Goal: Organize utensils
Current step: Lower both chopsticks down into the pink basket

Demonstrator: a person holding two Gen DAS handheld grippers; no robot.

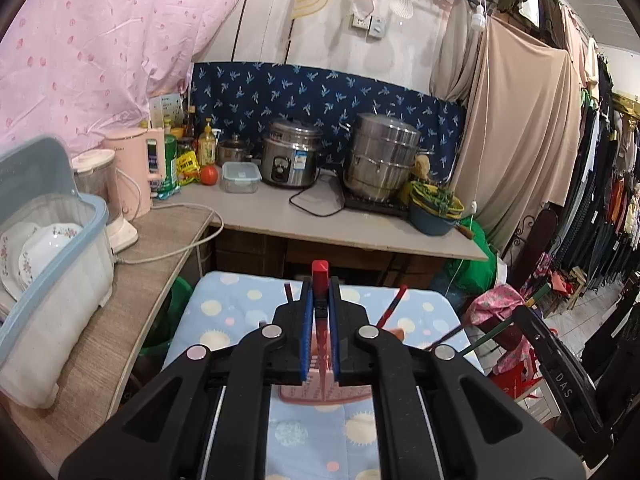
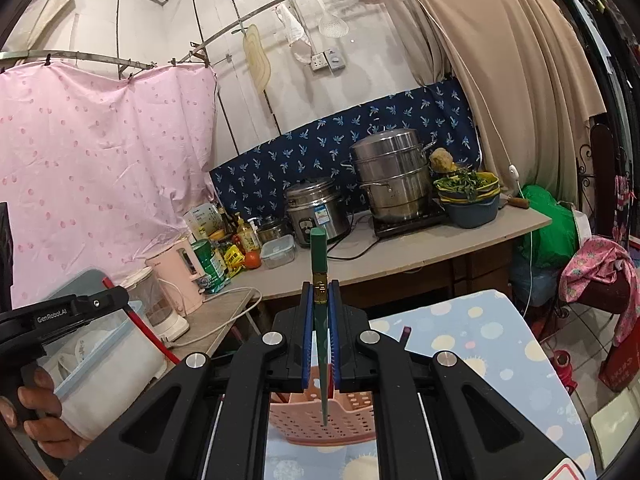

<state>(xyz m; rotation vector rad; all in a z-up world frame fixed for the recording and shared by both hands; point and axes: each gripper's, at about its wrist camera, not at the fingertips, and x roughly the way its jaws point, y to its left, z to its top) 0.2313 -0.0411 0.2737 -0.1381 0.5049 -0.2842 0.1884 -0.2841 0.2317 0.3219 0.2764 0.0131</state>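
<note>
My left gripper (image 1: 320, 300) is shut on a red chopstick (image 1: 320, 276), held upright with its tip down over a pink perforated utensil basket (image 1: 344, 394). My right gripper (image 2: 320, 304) is shut on a green chopstick (image 2: 319, 256), tip pointing down into the same pink basket (image 2: 304, 420). The basket stands on a table with a blue dotted cloth (image 1: 240, 308), which also shows in the right wrist view (image 2: 480, 340). Other red chopsticks (image 1: 394, 300) lean out of the basket. The left gripper body (image 2: 60, 316) shows at the left of the right wrist view.
A lidded dish bin with plates (image 1: 48, 248) sits on a wooden shelf at left. The counter behind (image 1: 360, 224) holds a rice cooker (image 1: 290, 158), a steamer pot (image 1: 380, 156), a pink kettle, bottles and a bowl of greens. Clothes hang at right.
</note>
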